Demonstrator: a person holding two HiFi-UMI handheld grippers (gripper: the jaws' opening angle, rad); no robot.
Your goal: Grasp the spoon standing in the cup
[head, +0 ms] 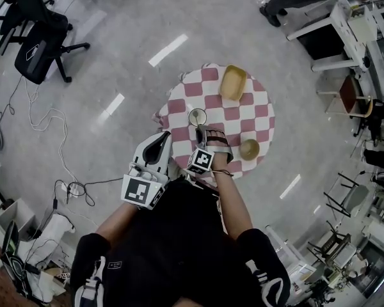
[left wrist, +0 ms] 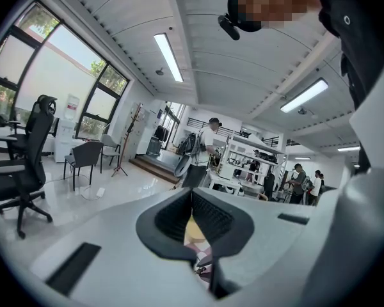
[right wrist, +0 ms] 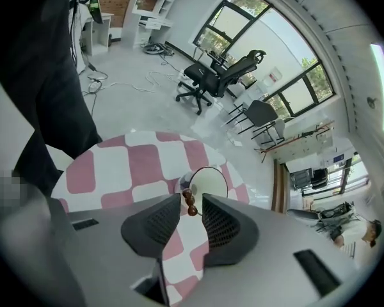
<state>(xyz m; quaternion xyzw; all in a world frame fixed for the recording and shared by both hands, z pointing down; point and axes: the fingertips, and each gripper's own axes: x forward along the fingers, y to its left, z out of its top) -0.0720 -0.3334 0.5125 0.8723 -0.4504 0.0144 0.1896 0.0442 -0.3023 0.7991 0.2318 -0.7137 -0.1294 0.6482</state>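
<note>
A pale cup [head: 197,116] stands near the middle of the round table with its pink-and-white checked cloth [head: 179,106]. In the right gripper view the cup [right wrist: 210,183] lies just beyond the jaws. The brown beaded handle of the spoon [right wrist: 189,200] rises from it into the gap. My right gripper [right wrist: 191,213] is open, its pads either side of the handle with small gaps showing. In the head view my right gripper [head: 201,129] sits right behind the cup. My left gripper [head: 162,138] hovers at the table's near-left edge; its jaw tips [left wrist: 192,198] meet, holding nothing.
On the table, a yellow tray [head: 233,82] sits at the far side and a tan bowl [head: 249,149] at the near right. A black office chair [head: 41,43] and floor cables [head: 48,117] are to the left. Stools and desks [head: 349,94] stand to the right.
</note>
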